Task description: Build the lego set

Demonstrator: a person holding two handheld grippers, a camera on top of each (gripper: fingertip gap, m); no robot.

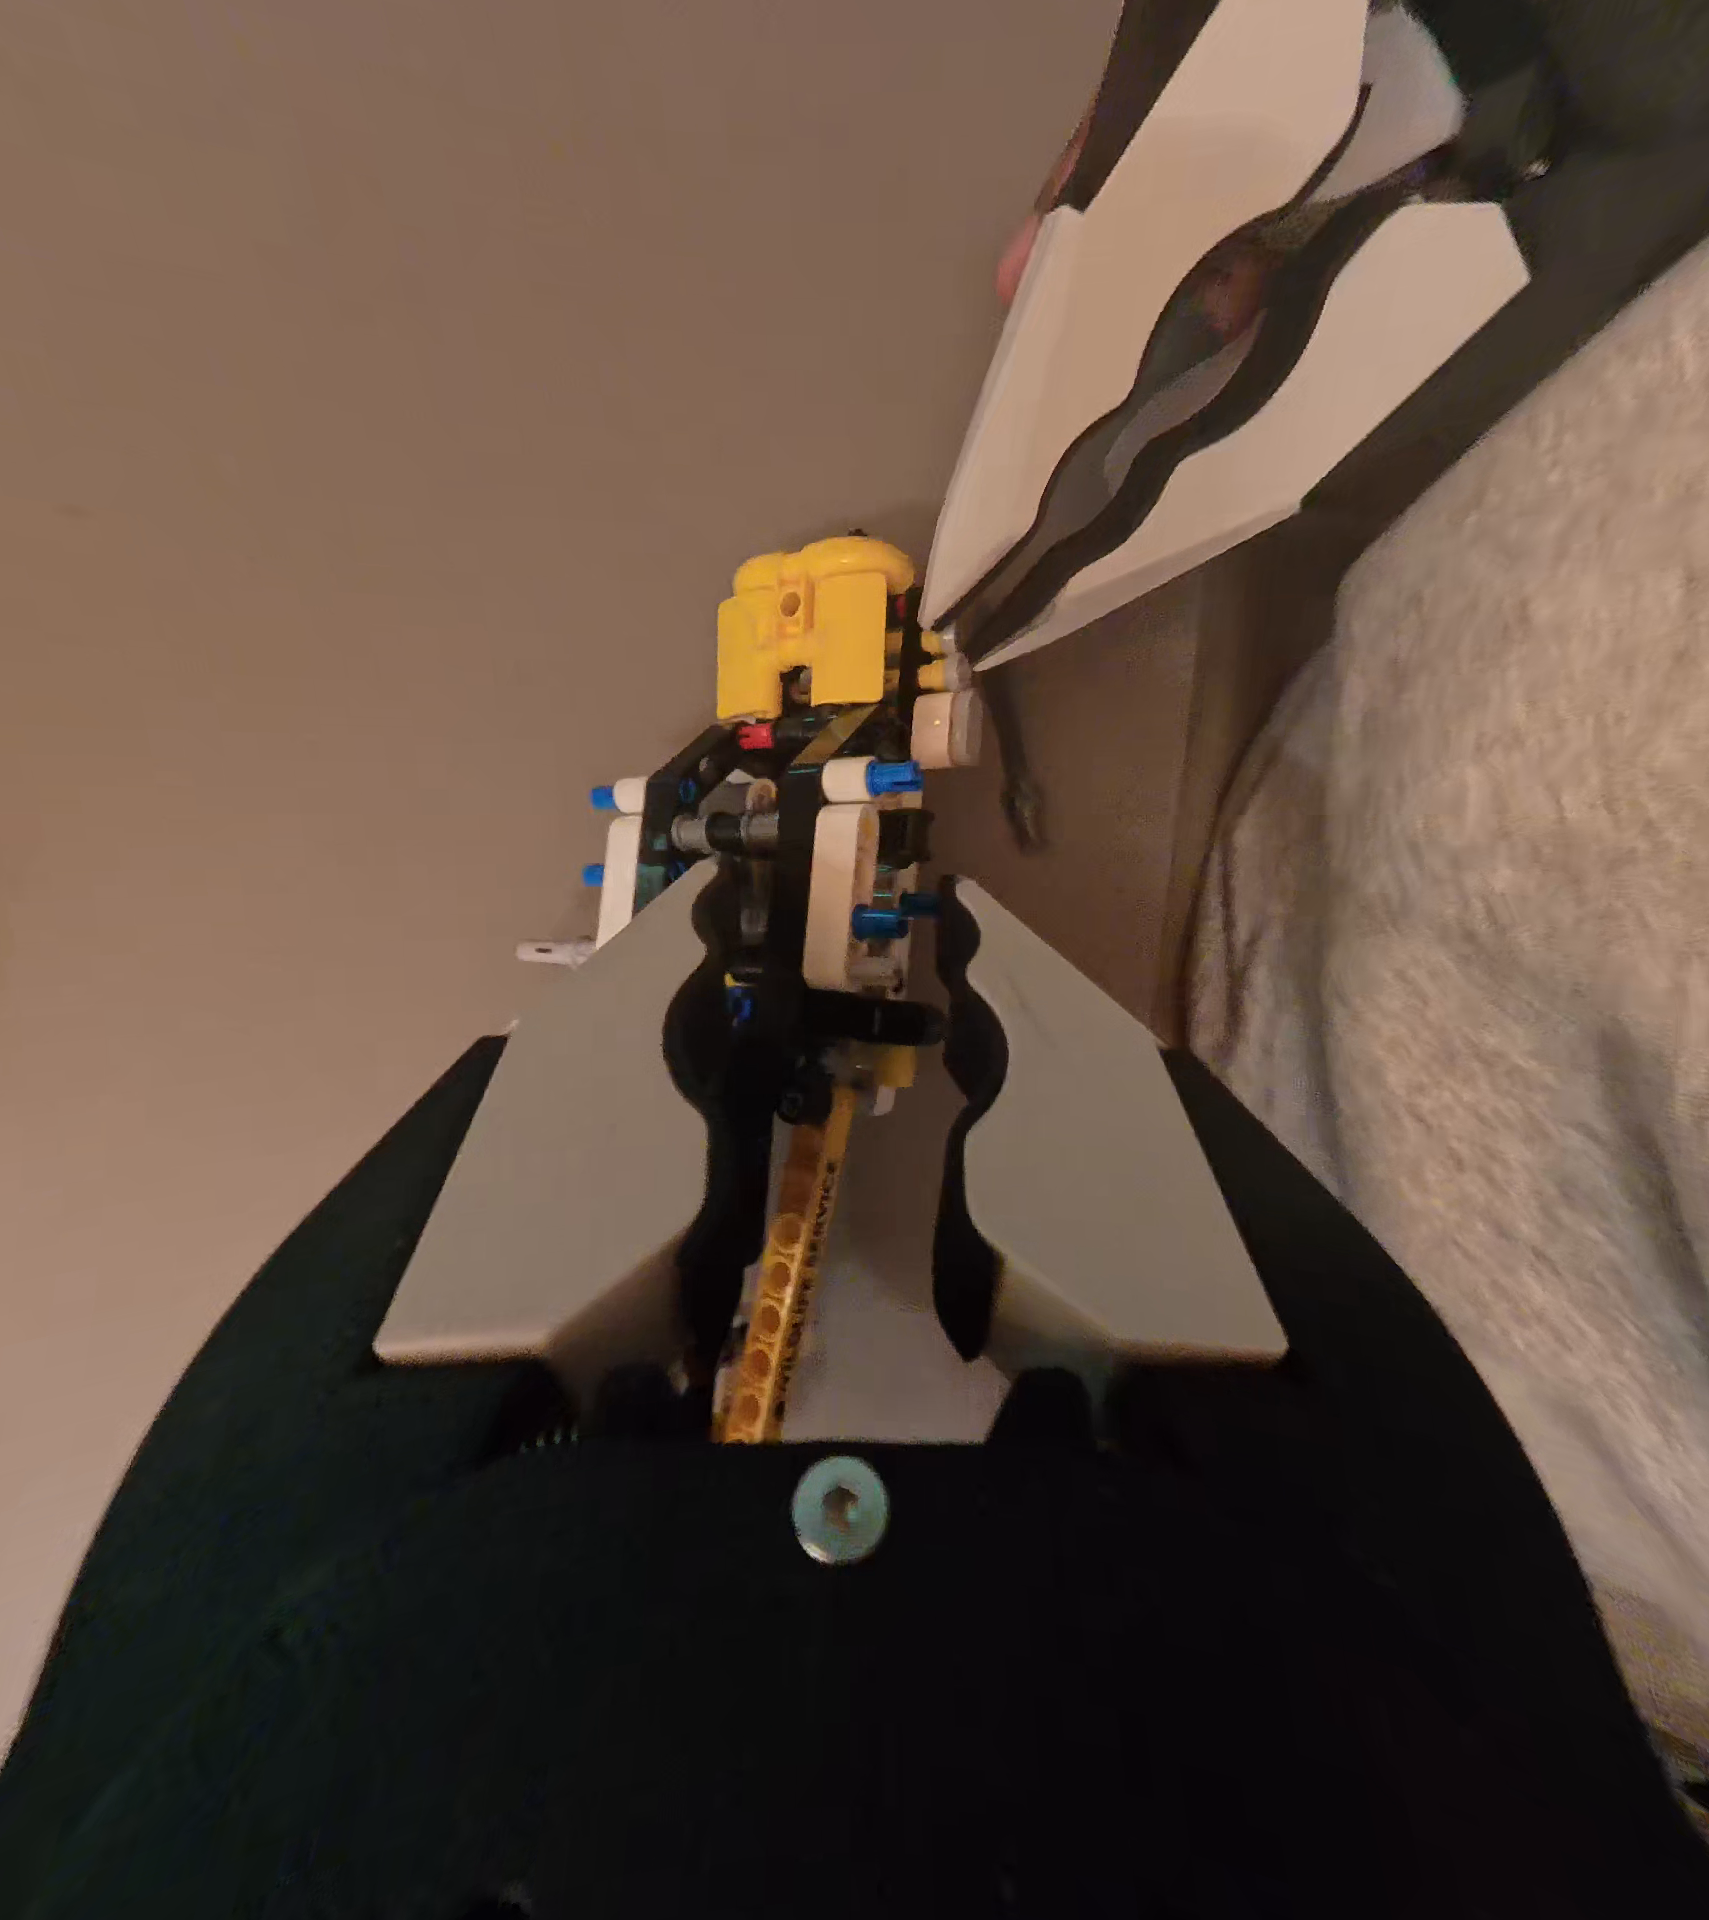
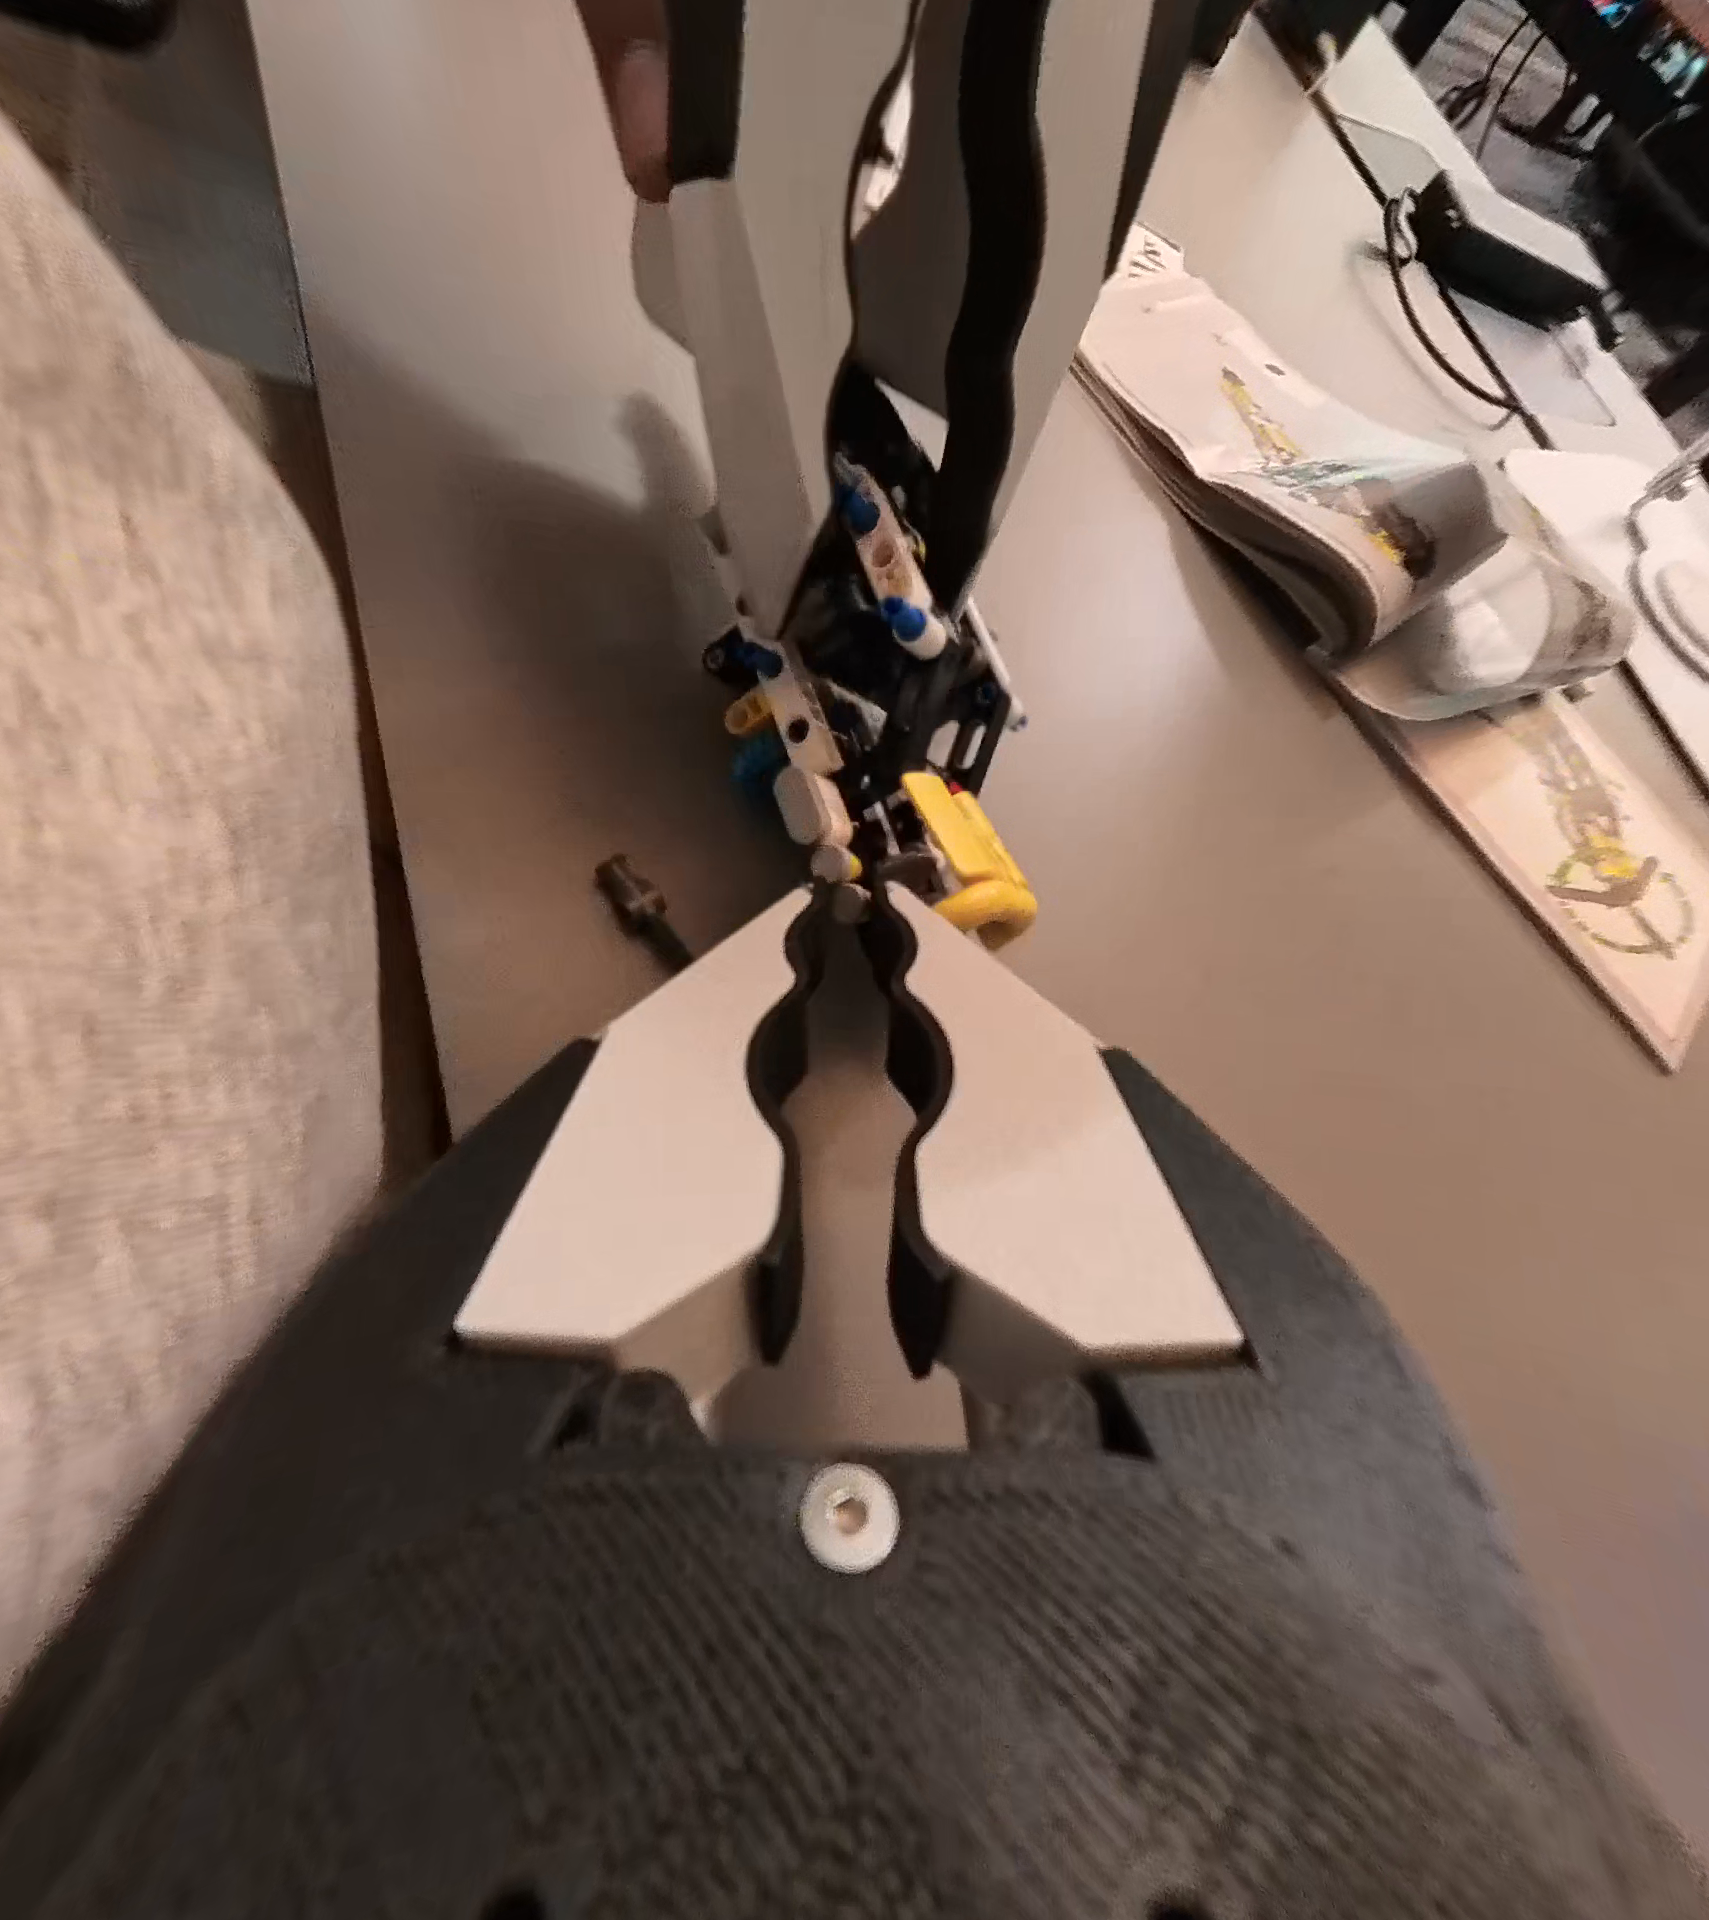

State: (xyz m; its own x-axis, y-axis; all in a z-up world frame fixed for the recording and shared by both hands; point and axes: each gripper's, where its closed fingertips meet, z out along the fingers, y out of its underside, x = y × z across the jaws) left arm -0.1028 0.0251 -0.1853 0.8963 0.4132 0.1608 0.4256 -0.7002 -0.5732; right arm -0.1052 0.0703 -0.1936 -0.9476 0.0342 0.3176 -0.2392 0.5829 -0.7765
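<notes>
My left hand-held gripper (image 1: pixel 834 971) is clamped on the lego model (image 1: pixel 798 790), holding it above the bench (image 2: pixel 1297 1039), while my right hand-held gripper (image 2: pixel 845 902) is nearly closed, its tips pinching a small grey piece (image 2: pixel 834 862) at the model's yellow end.

Glossy plastic lego model (image 1: pixel 808 790), matt table (image 1: pixel 310 520)
</notes>
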